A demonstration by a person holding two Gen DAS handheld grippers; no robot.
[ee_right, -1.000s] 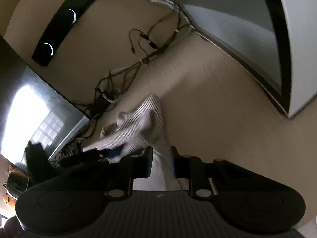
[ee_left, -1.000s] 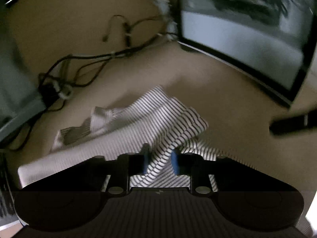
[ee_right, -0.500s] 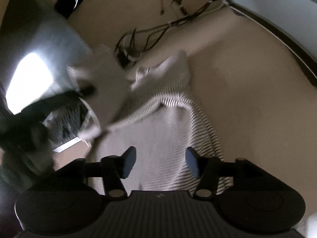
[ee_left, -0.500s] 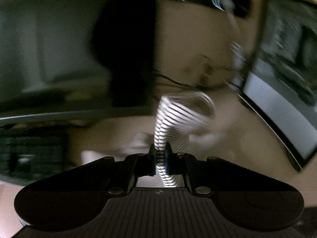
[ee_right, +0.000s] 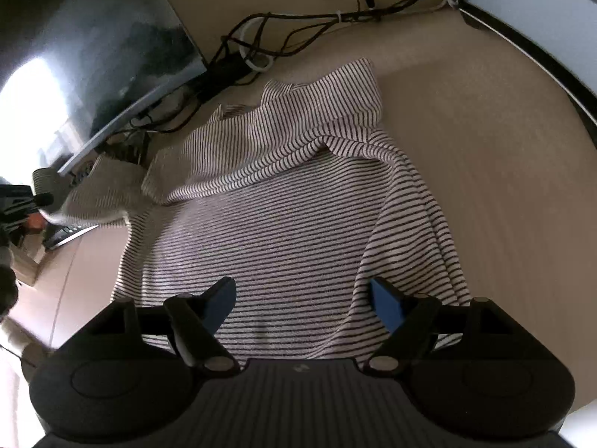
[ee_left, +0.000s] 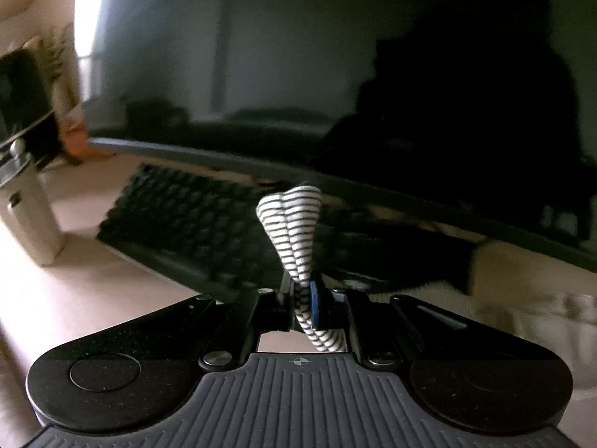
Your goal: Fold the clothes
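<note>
Left wrist view: left claw clamped tight on a bunched fold of the striped garment. The fabric stands up between the blue pads at frame centre and trails out behind them toward the lower edge. Beyond it, a dark keyboard runs across the middle of the frame, under the lower edge of a large dark monitor filling the upper half. Pale desk at lower left. Frame is motion-blurred.

Right wrist view: right claw spread wide, nothing between the pads; its jaws have just been opening. It hangs over the lower centre of the garment, which lies spread on the desk through the middle of the frame, with 1 flap doubled over at upper centre and a stretch running off to the left edge. A tangle of cables sits just beyond the garment's top edge; a second screen occupies the upper right corner.

Risks, as judged:
- Left claw holds only a narrow pinch; a quick pull could let the cloth slip out, or drag the whole garment instead of laying 1 clean fold.
- With the right claw not pinning the body, the shirt may slide toward the keyboard or cables and snag.
- Doubled flap at top may crease into the fold if not smoothed first.
</note>
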